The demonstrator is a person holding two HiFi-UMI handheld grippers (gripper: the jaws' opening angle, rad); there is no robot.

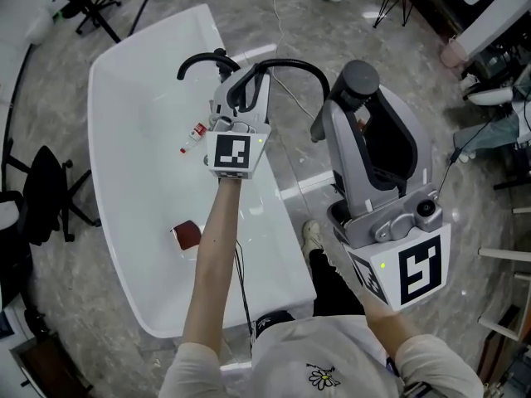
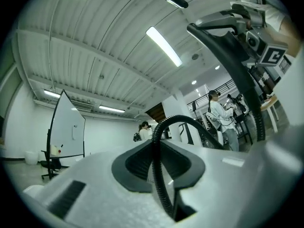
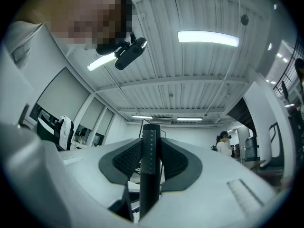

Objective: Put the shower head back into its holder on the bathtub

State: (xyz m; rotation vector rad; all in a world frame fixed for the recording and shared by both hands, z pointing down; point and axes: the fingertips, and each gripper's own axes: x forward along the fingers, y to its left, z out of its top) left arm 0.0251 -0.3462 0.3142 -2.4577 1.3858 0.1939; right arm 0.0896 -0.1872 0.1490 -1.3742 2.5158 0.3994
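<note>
The job is not finished: the shower head [image 3: 150, 148] is up in the air in my grip, well clear of the bathtub [image 1: 124, 222], and nothing is seated in a holder yet. What remains, as I judge it, is to bring the head down to the tub's rim, line it up with the holder and let it slide in.

My right gripper [image 3: 151, 175] has its jaws closed on the shower head, which stands upright between the pads. My left gripper [image 2: 160, 163] has its jaws closed on the hose [image 2: 164, 122], a little way along from the head, so both hands are busy and neither is free to steady anything else.

In the head view the hose arches across the upper middle of the frame, from the left gripper over to the right one. A black fitting [image 1: 220, 55] sits at the tub's far rim in the upper left of the frame; it may be the holder, but from this angle I cannot make that out for sure.

The shower head itself is a slim, flat black bar with rows of small dots down its face (nozzles, I take it). The hose is black and ribbed, and it bends in a smooth loop without kinking.
</note>
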